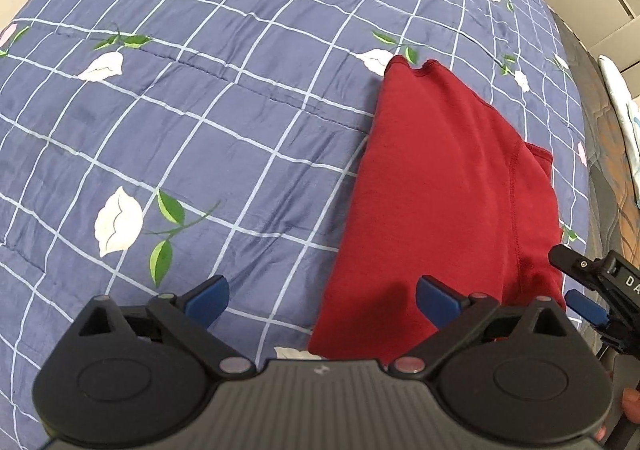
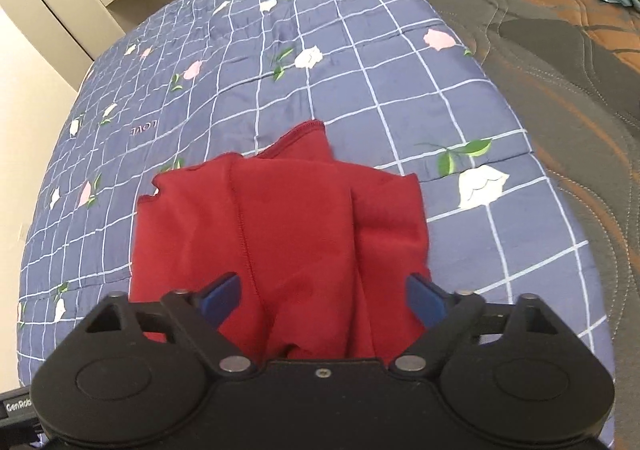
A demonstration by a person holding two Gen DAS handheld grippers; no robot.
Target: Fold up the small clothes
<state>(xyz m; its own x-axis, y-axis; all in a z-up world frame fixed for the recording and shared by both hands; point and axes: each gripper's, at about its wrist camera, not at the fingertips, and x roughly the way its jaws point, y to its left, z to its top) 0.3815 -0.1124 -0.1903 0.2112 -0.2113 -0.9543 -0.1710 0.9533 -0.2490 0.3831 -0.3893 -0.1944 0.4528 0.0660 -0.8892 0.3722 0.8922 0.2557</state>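
Dark red garment [image 2: 288,234], blue quilt [image 1: 200,129] w/ white grid, pink & white flowers (green leaves), blue fingertips [image 2: 222,296]

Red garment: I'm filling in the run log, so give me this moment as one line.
red garment partly folded on quilt | left claw open, empty | right claw open above garment, empty

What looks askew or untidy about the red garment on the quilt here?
The red garment lies unevenly folded on the blue checked quilt: its far edge is ragged, with one corner poking past the rest. Nothing looks damaged or spilled.
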